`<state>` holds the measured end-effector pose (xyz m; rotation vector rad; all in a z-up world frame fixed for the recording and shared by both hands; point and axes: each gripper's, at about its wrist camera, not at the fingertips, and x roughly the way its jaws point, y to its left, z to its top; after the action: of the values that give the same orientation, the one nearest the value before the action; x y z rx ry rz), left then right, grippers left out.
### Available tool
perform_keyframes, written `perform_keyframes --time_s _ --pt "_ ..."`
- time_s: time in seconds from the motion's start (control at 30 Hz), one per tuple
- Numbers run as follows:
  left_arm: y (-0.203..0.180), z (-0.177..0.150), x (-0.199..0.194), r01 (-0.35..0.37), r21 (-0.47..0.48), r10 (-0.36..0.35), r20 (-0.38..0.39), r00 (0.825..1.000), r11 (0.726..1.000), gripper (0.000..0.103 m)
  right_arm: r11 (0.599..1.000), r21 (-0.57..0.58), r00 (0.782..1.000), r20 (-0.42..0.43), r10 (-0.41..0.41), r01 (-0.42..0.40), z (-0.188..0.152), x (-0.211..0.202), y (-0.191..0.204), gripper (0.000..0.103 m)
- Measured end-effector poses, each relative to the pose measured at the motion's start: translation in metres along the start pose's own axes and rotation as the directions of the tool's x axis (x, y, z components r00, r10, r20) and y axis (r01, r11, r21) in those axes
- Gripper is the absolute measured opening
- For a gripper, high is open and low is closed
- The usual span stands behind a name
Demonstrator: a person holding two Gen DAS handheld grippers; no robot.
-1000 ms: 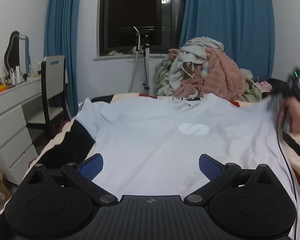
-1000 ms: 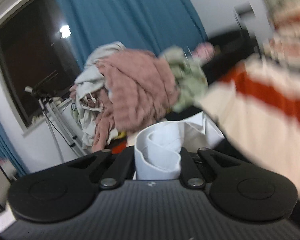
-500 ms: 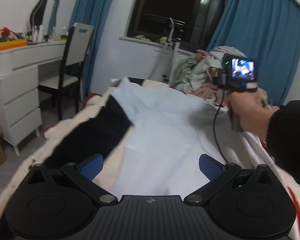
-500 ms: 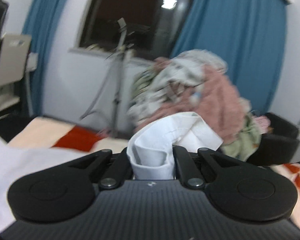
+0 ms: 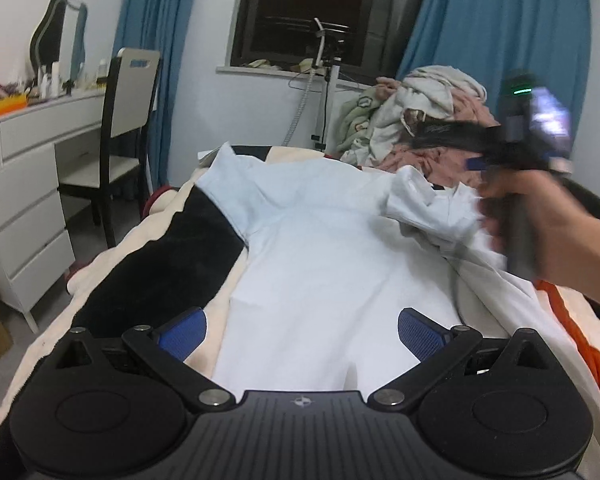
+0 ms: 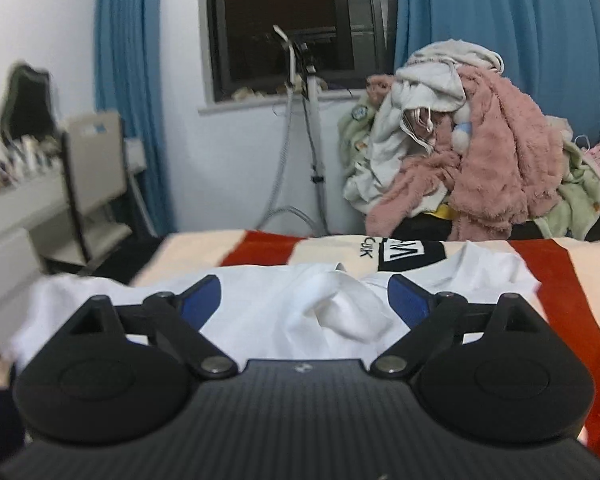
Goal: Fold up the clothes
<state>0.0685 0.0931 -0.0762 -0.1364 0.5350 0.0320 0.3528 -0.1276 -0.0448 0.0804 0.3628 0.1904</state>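
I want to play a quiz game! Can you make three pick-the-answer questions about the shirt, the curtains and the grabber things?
1. Where does the white shirt lie?
A. on the chair
B. on the striped blanket
C. on the floor

2. What colour are the curtains?
A. blue
B. yellow
C. green

3. How is the right hand-held gripper?
A. shut on the shirt
B. open
C. holding a book

Answers:
1 B, the shirt is spread over the striped blanket.
2 A, blue cloth hangs either side of the window.
3 B, its fingers stand apart over a loose fold.
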Motion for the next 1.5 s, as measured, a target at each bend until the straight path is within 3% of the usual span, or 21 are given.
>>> perform_keyframes --time_s 0.33,0.47,0.73,0.9,1.1,1.2,1.33,1.43,1.5 --pt "-0.02 0.003 -0.016 0.036 -0.029 -0.036 0.022 0.999 0.999 0.103 0.997 0.078 0.995 0.1 0.009 -0.017 -0.051 -0.235 -0.039 0.092" --pt "-0.025 0.001 -0.024 0.013 -0.07 -0.014 -0.004 1.0 0.997 0.103 0.997 0.073 0.996 0.088 -0.011 0.005 -0.071 -0.285 -0.038 0.092" --pt "-0.036 -0.016 -0.058 0.107 -0.131 -0.11 -0.016 0.994 0.986 0.102 0.987 0.15 0.995 0.069 -0.066 0.055 -0.131 -0.36 -0.037 0.092" --pt "-0.062 -0.026 -0.075 0.172 -0.033 -0.172 0.006 0.985 0.984 0.094 0.983 0.167 0.993 0.068 -0.093 0.08 -0.138 -0.379 -0.045 0.092" --pt "-0.128 -0.045 -0.087 0.35 0.146 -0.344 -0.065 0.937 0.925 0.081 0.95 0.296 0.967 0.197 -0.164 0.101 -0.11 -0.411 -0.095 0.092" --pt "-0.174 -0.062 -0.081 0.451 0.198 -0.428 -0.148 0.892 0.871 0.07 0.938 0.321 0.952 0.223 -0.21 0.131 -0.105 -0.422 -0.124 0.092" --pt "-0.234 -0.09 -0.07 0.574 0.233 -0.518 -0.259 0.815 0.785 0.048 0.902 0.399 0.939 0.218 -0.266 0.164 -0.112 -0.428 -0.157 0.092" --pt "-0.275 -0.116 -0.059 0.625 0.276 -0.54 -0.327 0.775 0.73 0.046 0.875 0.458 0.942 0.197 -0.273 0.158 -0.121 -0.424 -0.174 0.092" --pt "-0.294 -0.132 -0.048 0.647 0.277 -0.539 -0.378 0.753 0.71 0.046 0.861 0.485 0.946 0.181 -0.268 0.152 -0.125 -0.419 -0.181 0.092"
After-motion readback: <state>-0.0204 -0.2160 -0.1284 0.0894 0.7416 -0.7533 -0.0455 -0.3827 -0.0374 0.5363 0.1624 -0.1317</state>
